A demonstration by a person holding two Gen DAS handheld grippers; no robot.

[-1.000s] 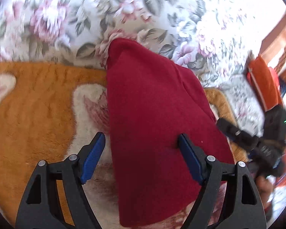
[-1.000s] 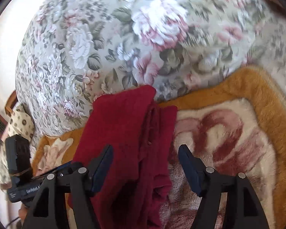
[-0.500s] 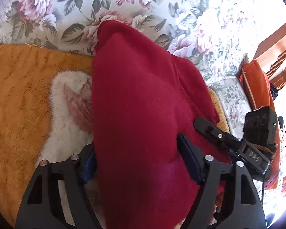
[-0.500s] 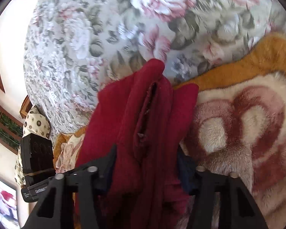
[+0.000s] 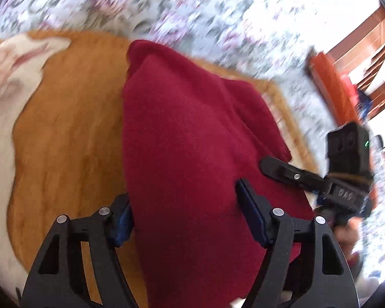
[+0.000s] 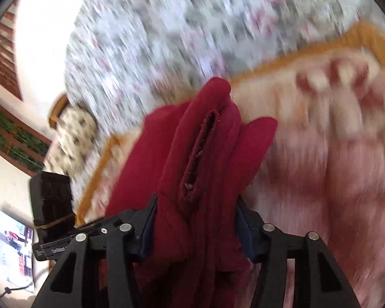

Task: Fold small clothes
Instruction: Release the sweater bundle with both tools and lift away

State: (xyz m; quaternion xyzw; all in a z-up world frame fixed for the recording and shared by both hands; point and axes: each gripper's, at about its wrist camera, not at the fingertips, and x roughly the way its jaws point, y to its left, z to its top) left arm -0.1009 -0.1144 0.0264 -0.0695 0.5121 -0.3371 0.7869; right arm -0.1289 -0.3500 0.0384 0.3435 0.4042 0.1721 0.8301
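A dark red knit garment [image 5: 192, 138] fills the middle of the left wrist view and hangs between my left gripper's [image 5: 190, 213] blue pads, which press its sides. In the right wrist view the same red garment [image 6: 200, 159] is bunched, with a seam slit showing, and my right gripper [image 6: 195, 223] is shut on it. The right gripper [image 5: 320, 177] also shows at the right of the left wrist view, touching the garment's edge. The cloth is lifted off the orange and cream fleece blanket [image 5: 64, 128].
A floral bedcover [image 5: 192, 12] lies beyond the blanket [image 6: 333, 154]. An orange-red bag or cushion [image 5: 331, 87] sits at the far right. A spotted cushion [image 6: 74, 131] lies at the left, by a wooden frame. The background is motion-blurred.
Both grippers closed from open onto the red garment and lifted it. The views have swung, and the garment's top end has moved from the floral cover over the blanket.
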